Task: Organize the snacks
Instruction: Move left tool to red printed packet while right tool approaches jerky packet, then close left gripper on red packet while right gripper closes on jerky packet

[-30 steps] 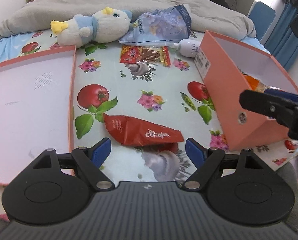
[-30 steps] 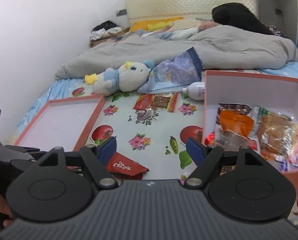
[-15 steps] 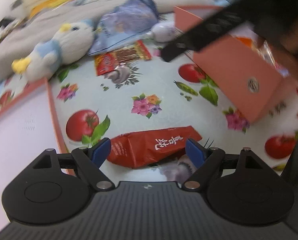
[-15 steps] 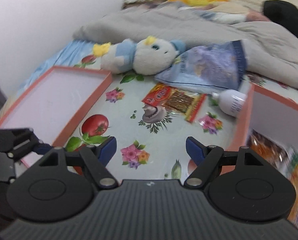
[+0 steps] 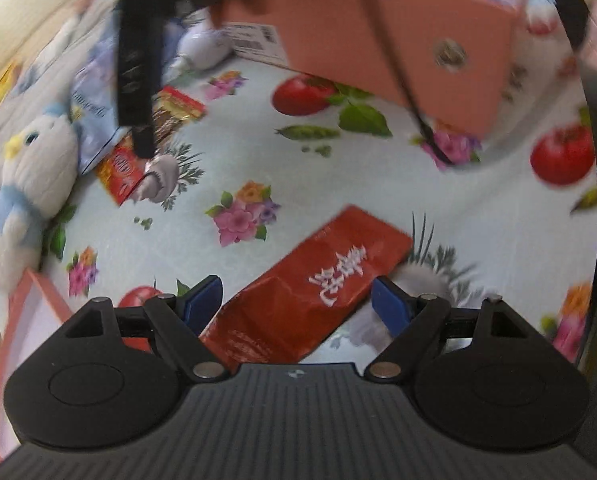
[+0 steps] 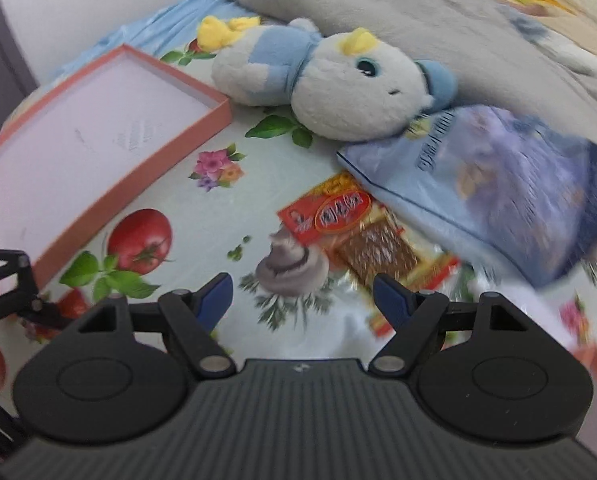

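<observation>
Left wrist view: a bed covered by a pale sheet (image 5: 298, 168) printed with tomatoes, flowers and mushrooms. The left gripper (image 5: 296, 304) is open, both blue fingertips apart and holding nothing. Between them lies one red packet (image 5: 310, 292) with white Chinese characters, too blurred to read. Ahead and to the right stands one orange box (image 5: 430, 40) with a round metal eyelet and a white barcode label on its side; snacks show above its rim. Ahead and left, the dark right gripper (image 5: 144, 136) reaches down over a red-and-yellow packet (image 5: 130, 164). A plush penguin (image 5: 22, 184) lies far left.

Right wrist view: the same sheet, a grey blanket (image 6: 398, 12) behind, a white wall at left. The right gripper (image 6: 302, 292) is open and empty. Just ahead lies the red-and-yellow packet (image 6: 354, 228), its oval logo unreadable. Right of it is one pale blue bag (image 6: 510, 184) with blurred dark lettering. One box lid (image 6: 82, 152) lies to the left, the penguin (image 6: 322, 76) beyond.
</observation>
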Demonstrator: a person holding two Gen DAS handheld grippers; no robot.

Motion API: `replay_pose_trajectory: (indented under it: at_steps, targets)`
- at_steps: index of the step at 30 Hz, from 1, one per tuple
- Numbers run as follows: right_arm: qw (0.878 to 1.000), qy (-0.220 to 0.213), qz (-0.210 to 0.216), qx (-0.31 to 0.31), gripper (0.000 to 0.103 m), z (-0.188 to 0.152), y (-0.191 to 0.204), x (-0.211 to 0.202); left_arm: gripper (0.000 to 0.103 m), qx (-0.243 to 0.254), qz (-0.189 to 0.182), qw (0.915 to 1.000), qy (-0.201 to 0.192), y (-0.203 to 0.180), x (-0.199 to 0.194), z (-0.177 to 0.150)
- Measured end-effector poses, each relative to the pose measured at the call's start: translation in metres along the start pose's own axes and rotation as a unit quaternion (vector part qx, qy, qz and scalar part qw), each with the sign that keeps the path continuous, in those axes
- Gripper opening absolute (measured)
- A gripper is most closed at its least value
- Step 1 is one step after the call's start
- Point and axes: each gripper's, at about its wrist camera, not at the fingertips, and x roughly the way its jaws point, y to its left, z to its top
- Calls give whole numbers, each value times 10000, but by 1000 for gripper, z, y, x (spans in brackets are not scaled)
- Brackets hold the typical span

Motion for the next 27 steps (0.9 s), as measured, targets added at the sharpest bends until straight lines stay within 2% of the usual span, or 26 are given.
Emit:
replay_pose_trajectory:
  at_steps: [3,6,9,14,17,21,23,25,27]
  targets:
    - [9994,197,62,-288,79,8,-13,20,85,241,63,9997,-40,4,4,-3]
    - [9971,653,343,-181,79,16,-28,38,85,310,-132,9994,-25,12,9,-7]
    - [9958,726,127,-550,79,22,-28,42,85,407,-143,9990,-84,18,13,-11]
    - [9900,981,245,-982,79,33,-28,50,85,396,-96,9991,-105,32,16,-11]
    - [9840,1190,207,-1313,80,40,-26,59,85,117,76,9999,-84,44,20,-10]
    - [9771,1551,370,-1410,79,50,-32,72,85,37,-69,9998,-159,53,20,-7]
    - [9752,1563,214,-1551,79,51,-33,76,85,154,-175,9996,-178,54,20,-5]
    - [9699,1692,264,-1732,79,50,-32,81,85,169,-202,9996,-99,56,26,-4]
    - [9702,1727,356,-1661,79,51,-34,84,87,96,-316,9994,-116,60,31,-5]
